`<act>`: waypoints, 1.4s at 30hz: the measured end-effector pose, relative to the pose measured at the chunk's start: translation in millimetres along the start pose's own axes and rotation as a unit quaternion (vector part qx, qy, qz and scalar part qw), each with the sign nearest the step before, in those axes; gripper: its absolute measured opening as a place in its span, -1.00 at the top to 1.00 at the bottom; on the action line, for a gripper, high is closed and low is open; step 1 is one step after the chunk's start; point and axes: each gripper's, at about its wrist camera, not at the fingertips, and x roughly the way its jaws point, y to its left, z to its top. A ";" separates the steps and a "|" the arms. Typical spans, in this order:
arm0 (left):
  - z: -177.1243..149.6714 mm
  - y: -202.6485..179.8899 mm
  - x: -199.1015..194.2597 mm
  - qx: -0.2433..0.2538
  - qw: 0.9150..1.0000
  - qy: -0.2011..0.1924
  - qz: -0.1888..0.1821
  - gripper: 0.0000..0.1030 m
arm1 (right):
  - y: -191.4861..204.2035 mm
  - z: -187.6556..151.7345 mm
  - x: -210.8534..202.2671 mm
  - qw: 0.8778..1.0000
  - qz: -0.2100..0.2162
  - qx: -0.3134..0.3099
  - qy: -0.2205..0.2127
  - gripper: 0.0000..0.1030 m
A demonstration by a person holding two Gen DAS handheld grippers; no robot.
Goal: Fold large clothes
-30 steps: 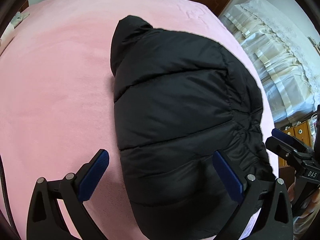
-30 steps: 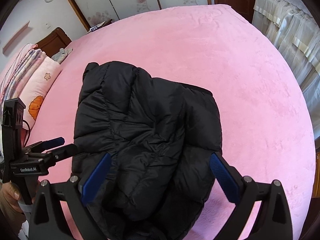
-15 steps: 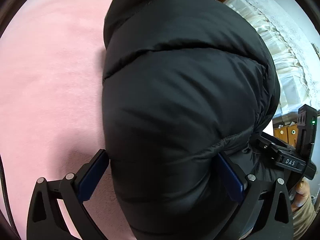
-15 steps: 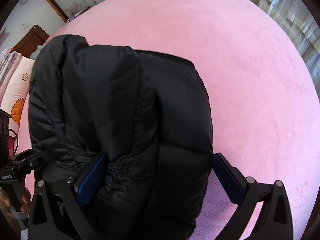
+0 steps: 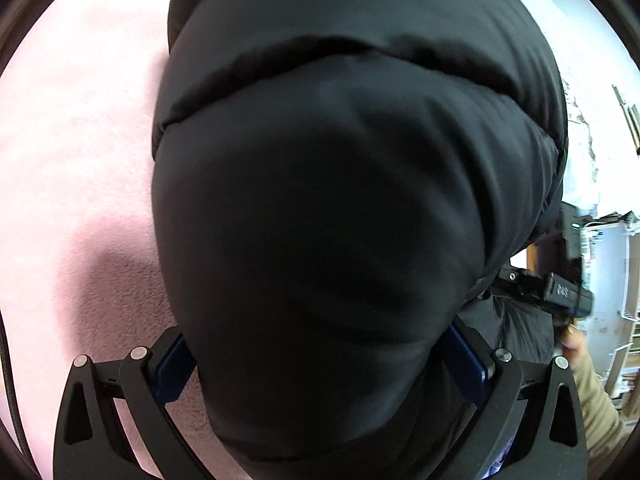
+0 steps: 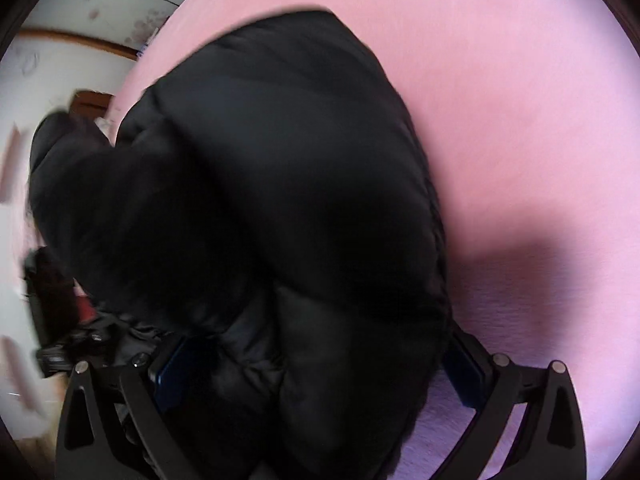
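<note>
The black puffer jacket (image 5: 320, 200), folded into a thick bundle, fills most of the left wrist view and sits raised over the pink bed (image 5: 80, 160), casting a shadow on it. My left gripper (image 5: 320, 364) has its jaws spread wide, and the bundle bulges between the blue pads (image 5: 172, 372). In the right wrist view the jacket (image 6: 280, 200) likewise fills the wide gap of my right gripper (image 6: 316, 364). The right gripper's body (image 5: 552, 292) presses against the bundle's far side. Both sets of fingertips are hidden by the fabric.
The pink bed cover (image 6: 520, 120) spreads out to the right of the bundle. White lace curtains (image 5: 580, 120) hang past the bed's right edge. A hand (image 5: 576, 344) holds the other gripper. Blurred wardrobe doors (image 6: 80, 8) stand behind the bed.
The jacket bundle has come up off the bed and much closer to both cameras. Both grippers have pushed in around it, their jaws as wide as before.
</note>
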 end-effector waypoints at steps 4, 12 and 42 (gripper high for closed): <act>2.6 14.7 8.9 -0.017 0.999 0.010 -0.042 -1.00 | -17.3 6.5 14.8 0.997 0.079 0.016 0.017 -1.00; -4.2 26.8 16.2 -0.025 0.997 -0.013 -0.077 -0.88 | -10.1 9.0 25.2 0.989 0.143 0.000 0.034 -0.58; 41.0 198.9 -259.3 0.053 0.986 -0.159 -0.021 -0.06 | 319.1 -6.4 120.2 0.981 0.170 -0.078 -0.060 0.08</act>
